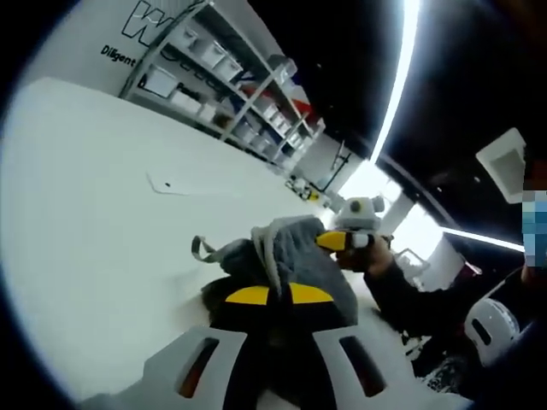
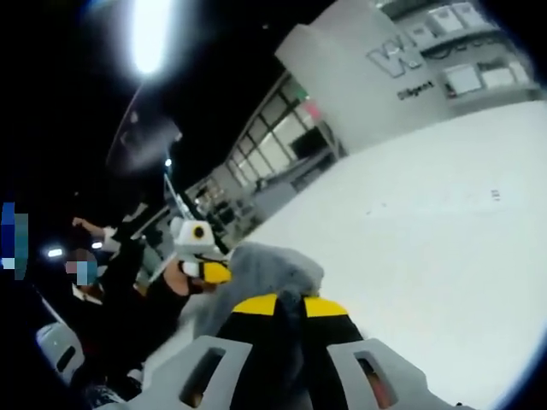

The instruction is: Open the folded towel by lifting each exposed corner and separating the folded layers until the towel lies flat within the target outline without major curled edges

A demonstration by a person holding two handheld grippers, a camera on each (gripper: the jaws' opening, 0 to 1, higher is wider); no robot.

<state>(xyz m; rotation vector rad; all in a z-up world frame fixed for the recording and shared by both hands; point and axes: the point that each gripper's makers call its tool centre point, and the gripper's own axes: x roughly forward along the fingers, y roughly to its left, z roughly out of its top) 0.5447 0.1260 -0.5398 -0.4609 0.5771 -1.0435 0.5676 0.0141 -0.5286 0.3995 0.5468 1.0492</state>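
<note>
Towel was bunched just ahead of the left gripper, a grey heap on the white table, with a loose loop of edge trailing off to the left of the jaws. The left gripper's yellow-tipped jaws stood nearly together with grey cloth pinched between them, so it had hold of the towel. Beyond those jaws and to their right, the right gripper came in, its yellow tips also close together against the far side of the heap.

In the right gripper view, the towel rose directly in front of the right gripper, whose jaws were almost closed on a fold. To the left of those jaws, the left gripper touched the cloth's other side.

Judged from this, both corners were gripped but the layers were hardly separated: the towel was crumpled, not spread. No target outline could be made out near it. Most of the job remained: pulling the ends apart, laying it flat, smoothing curled edges.
</note>
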